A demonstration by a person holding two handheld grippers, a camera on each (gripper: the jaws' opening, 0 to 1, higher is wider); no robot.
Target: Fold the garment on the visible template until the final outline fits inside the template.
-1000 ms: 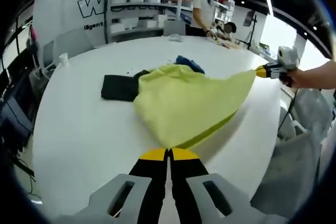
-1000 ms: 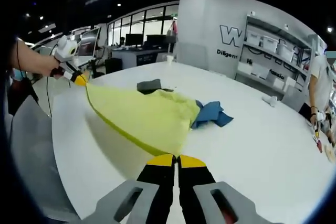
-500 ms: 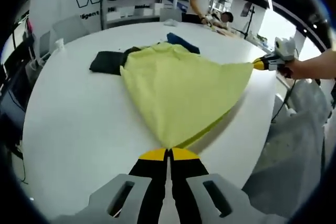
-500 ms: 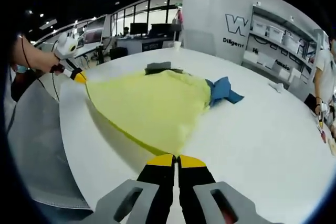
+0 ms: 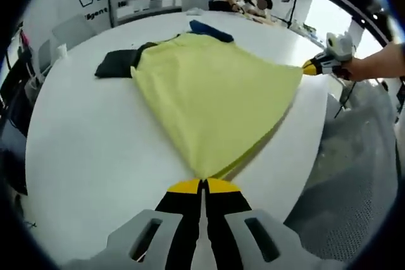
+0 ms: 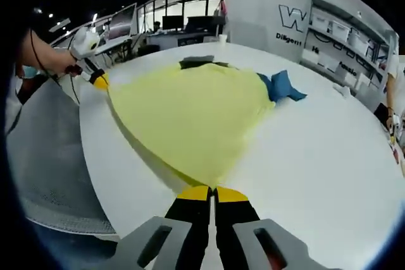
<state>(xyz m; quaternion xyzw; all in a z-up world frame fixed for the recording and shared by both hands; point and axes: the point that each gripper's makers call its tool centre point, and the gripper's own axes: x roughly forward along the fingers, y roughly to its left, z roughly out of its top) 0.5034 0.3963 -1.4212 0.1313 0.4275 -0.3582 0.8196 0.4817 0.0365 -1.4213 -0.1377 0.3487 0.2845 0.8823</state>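
Fabric here is thin, floppy stuff: the yellow garment (image 5: pixel 215 102) sags between the corners, spread over the white tabletop (image 5: pixel 82 150). Left hand-held gripper (image 5: pixel 204 184) and right hand-held gripper (image 6: pixel 212 191) are each clamped on a corner. Probably light; keep pinching corners or hems.

The yellow garment (image 5: pixel 215 102) is showing as thin, matt cloth, smooth where it is stretching flat and faintly creased toward 12 o'clock. The white table (image 5: pixel 88 150) is looking smooth with a soft satin sheen. At 11 o'clock the black cloth (image 5: pixel 114 66) is reading as matt fabric, and the blue cloth (image 6: pixel 283 86) is lying crumpled and dull.
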